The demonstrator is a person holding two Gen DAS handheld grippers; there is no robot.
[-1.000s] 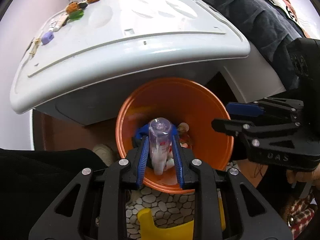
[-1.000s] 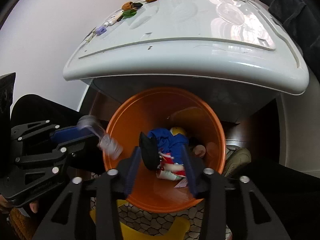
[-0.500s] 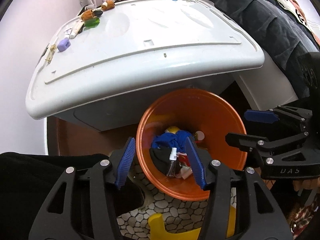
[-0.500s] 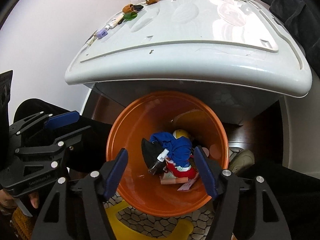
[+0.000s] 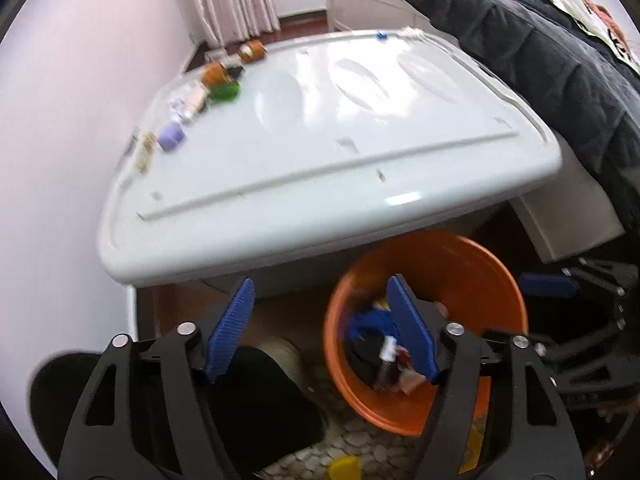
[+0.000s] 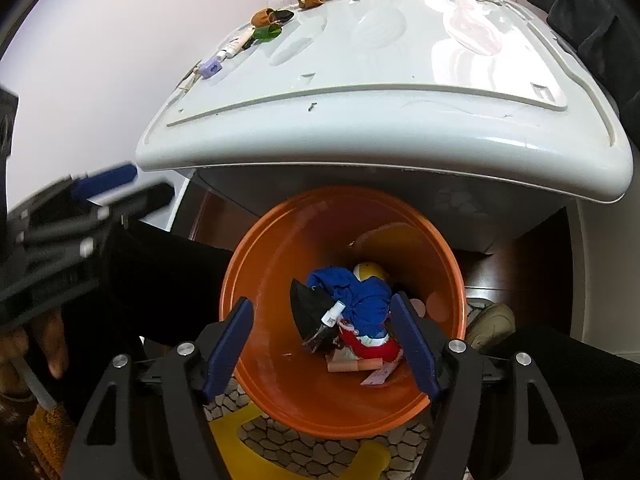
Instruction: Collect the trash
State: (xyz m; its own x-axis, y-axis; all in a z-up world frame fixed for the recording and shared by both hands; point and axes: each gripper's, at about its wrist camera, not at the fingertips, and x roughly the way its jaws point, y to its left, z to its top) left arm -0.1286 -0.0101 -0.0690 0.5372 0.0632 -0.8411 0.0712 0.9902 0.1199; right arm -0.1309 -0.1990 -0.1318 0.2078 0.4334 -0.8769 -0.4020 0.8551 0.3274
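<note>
An orange bin (image 6: 276, 256) stands on the floor below the front edge of a white plastic table (image 6: 380, 92). It holds blue cloth (image 6: 360, 294), a black piece, red scraps and a small clear spray bottle (image 6: 331, 314). My right gripper (image 6: 322, 344) is open and empty just above the bin mouth. My left gripper (image 5: 320, 328) is open and empty, left of the bin (image 5: 460, 264) and above its rim. Small items lie at the table's far left: a purple cap (image 6: 211, 68), a white tube (image 6: 234, 46), a green piece (image 6: 267, 33) and orange-brown wrappers (image 6: 262, 16).
A pink wall (image 5: 60, 120) runs along the table's left side. Dark clothing (image 5: 540, 56) hangs over the right. A pebble-pattern mat (image 6: 288, 444) with a yellow object (image 6: 236, 424) lies under the bin. A shoe (image 6: 490, 320) sits right of the bin.
My left gripper opened and dropped the clear bottle into the bin, then swung up and to the left. My right gripper opened wide over the bin.
</note>
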